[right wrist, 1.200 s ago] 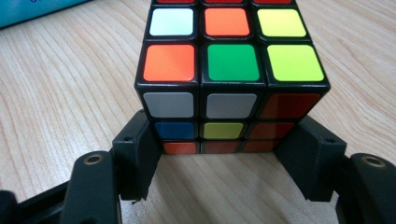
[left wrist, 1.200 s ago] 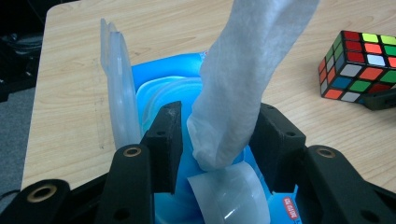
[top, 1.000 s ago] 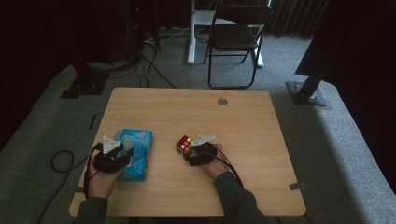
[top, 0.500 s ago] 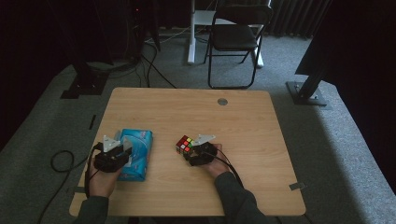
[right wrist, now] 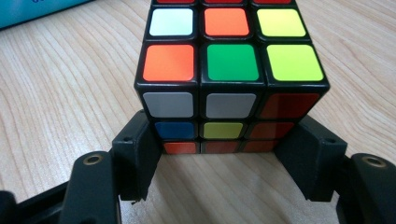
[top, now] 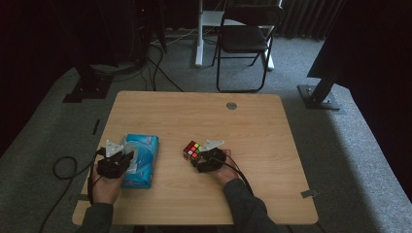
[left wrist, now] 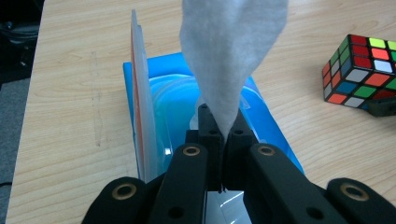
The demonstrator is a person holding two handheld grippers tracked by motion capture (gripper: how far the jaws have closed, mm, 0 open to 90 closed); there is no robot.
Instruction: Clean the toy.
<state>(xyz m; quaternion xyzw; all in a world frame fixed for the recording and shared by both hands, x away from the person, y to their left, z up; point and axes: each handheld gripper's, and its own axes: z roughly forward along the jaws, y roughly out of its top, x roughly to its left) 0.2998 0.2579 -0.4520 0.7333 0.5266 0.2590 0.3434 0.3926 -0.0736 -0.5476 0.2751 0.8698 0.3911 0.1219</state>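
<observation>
Wipe-pulling is the step in hand, by the look of it: your left gripper has its jaws clenched on the white wipe, which rises in a tapering sheet from the opening of the blue wipe pack. The pack lies flat on the wooden table, near its left near corner, and its clear lid flap stands up on the left of the opening in the left gripper view. In the high view the same gripper sits over the pack's near half.

Your right gripper has its jaws set against the two lower sides of the scrambled puzzle cube, grasping it as it rests on the table to the right of the pack, apart from it.

I judge the wipe not yet free, since its lower end is pinched right at the pack's mouth. The next move calls for a steady draw up and away from the opening. Keep your grip closed, and watch that the light pack does not lift with the sheet; nothing holds it down.
</observation>
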